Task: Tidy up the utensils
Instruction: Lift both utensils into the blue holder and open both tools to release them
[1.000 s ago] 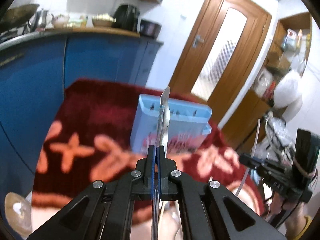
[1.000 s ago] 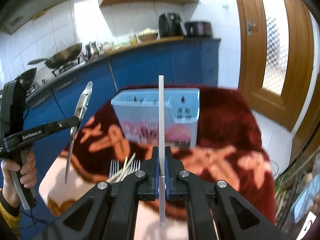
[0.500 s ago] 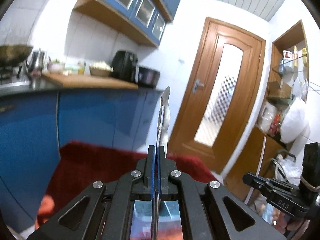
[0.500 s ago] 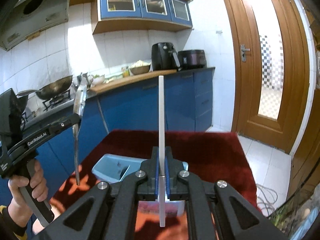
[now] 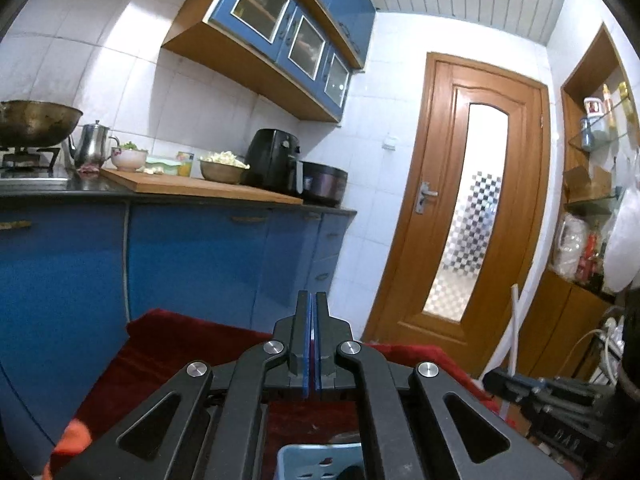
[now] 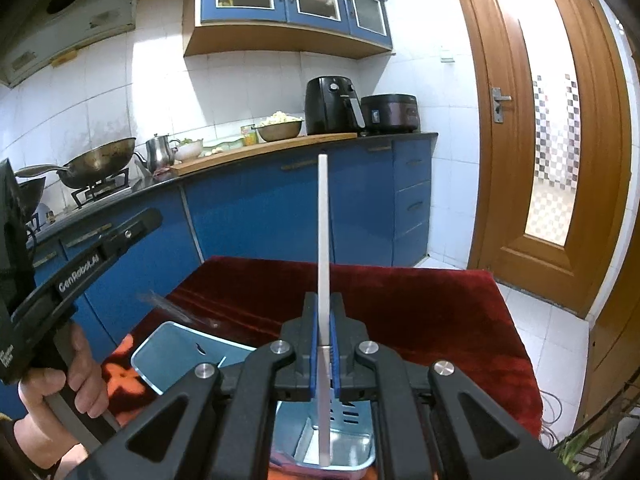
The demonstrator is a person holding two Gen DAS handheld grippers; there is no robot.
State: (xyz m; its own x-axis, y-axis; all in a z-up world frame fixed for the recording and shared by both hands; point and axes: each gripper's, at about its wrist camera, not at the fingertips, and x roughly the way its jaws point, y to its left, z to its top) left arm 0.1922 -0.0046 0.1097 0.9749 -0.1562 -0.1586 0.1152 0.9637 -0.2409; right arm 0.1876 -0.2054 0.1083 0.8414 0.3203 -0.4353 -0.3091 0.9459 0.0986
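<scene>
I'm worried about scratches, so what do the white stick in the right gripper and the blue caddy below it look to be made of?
The white stick looks like matte plastic: flat, evenly white and without shine, though painted wood can't be ruled out. The blue caddy looks like smooth moulded plastic: thin, glossy, pale blue walls with cut slots.

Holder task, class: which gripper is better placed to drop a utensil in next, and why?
Right. The right gripper grips the white stick upright, its lower end over the blue holder. The left gripper is shut and empty.
</scene>
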